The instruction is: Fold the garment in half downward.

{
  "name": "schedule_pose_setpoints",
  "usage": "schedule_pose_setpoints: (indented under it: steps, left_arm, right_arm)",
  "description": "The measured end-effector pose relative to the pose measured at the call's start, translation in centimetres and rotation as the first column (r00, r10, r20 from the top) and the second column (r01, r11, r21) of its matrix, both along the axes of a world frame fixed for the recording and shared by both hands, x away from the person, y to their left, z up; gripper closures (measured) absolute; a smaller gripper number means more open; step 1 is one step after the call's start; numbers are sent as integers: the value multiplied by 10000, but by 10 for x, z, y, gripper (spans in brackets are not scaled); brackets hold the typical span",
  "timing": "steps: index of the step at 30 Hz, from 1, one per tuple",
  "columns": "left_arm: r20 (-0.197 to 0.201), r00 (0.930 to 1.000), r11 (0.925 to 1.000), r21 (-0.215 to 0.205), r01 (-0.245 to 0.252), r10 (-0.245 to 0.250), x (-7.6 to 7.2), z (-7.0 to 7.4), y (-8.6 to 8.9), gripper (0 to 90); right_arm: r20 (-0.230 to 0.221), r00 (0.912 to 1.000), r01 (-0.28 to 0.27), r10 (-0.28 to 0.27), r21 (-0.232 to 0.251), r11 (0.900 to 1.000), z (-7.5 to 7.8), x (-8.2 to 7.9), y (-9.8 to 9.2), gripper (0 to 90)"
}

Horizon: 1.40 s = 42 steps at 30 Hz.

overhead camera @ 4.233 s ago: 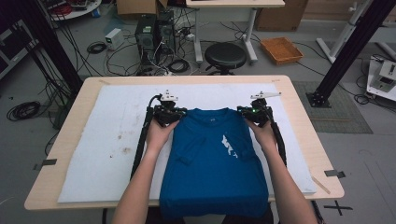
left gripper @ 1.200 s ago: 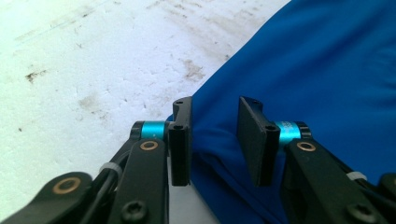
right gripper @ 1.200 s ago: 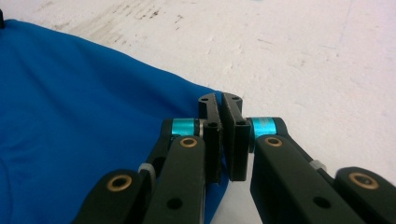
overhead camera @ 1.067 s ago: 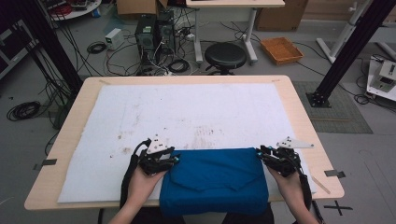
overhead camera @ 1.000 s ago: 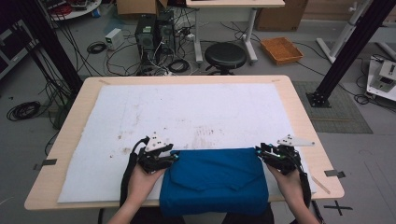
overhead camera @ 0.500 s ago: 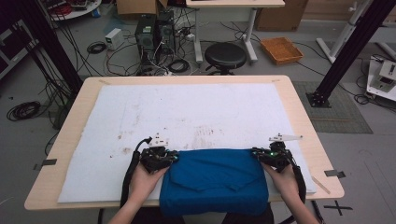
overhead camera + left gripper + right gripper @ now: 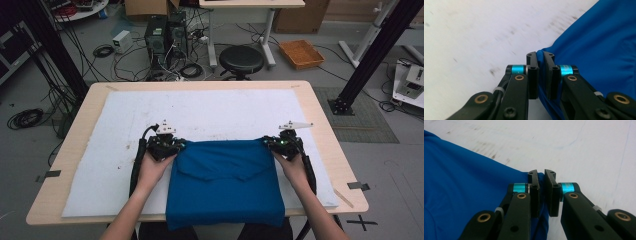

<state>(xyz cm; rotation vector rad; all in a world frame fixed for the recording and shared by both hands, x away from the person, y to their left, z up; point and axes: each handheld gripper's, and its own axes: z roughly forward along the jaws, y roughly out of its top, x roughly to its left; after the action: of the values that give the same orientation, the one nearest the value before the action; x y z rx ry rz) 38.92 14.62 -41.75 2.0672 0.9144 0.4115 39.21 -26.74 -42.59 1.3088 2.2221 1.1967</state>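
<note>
High view: left gripper and right gripper clamp blue shirt on white mat, seemingly stained

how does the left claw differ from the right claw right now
The left claw pinches the far left corner of the blue shirt; the right claw pinches its far right corner. The grey plate on the left claw sits flat over it, while the right claw's plate juts out to the side. Both have just been closing and are now shut on blue cloth, low over the white mat, each held by a hand from the near edge.
</note>
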Motion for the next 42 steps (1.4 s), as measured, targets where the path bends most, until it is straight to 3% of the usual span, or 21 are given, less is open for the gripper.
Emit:
schedule_pose_setpoints:
  steps: [6, 10, 13, 15, 17, 21, 24, 26, 29, 35, 39, 42]
  left_arm:
    - [118, 9993, 9994, -32, -358, 359, 29, -1, 3, 830]
    - [-2, 9991, 9985, 365, -413, 414, 42, -3, 2, 829]
    - [-80, 9982, 9975, 402, -582, 586, 47, -5, 1, 823]
    - [-123, 9966, 9950, 586, -804, 813, 47, -6, 0, 769]
    - [-52, 9941, 9927, 534, -1084, 1088, 43, -5, 2, 638]
    - [321, 9933, 9937, 116, -1116, 1112, 23, 0, 11, 600]
    - [25, 9943, 9940, -260, -1067, 1068, 6, 2, 17, 600]
    - [-340, 9948, 9945, -381, -973, 960, -5, 2, 19, 600]
    - [-834, 9920, 9923, -718, -1009, 948, -20, -1, 19, 599]
    - [-2024, 9691, 9839, -801, -1595, 1406, -26, -14, 15, 604]
    - [-2388, 9560, 9751, -988, -1983, 1703, -22, -17, 13, 626]
    - [-2625, 9491, 9743, -939, -2048, 1742, -19, -18, 13, 642]
  right_arm:
    - [31, 9998, 221, -221, -40, 9997, 1, 31, 6, 837]
    - [13, 9997, 263, -263, -80, 9996, -2, 43, 8, 837]
    - [-41, 9994, 332, -333, -85, 9994, -4, 49, 9, 835]
    - [-32, 9995, 319, -320, -200, 9993, -4, 50, 10, 809]
    - [97, 9995, 313, -310, -372, 9988, -3, 48, 11, 779]
    - [386, 9986, 361, -349, -303, 9989, 3, 35, 8, 709]
    - [305, 9986, 447, -441, -184, 9988, 9, 23, 3, 687]
    - [604, 9971, 467, -465, -20, 9989, 14, 12, 1, 675]
    - [666, 9965, 490, -507, 263, 9984, 18, -4, -3, 637]
    - [506, 9976, 444, -464, 411, 9982, 12, -23, -6, 619]
    - [416, 9977, 514, -530, 390, 9979, 6, -26, -8, 612]
    - [334, 9982, 489, -503, 415, 9979, 2, -25, -8, 612]
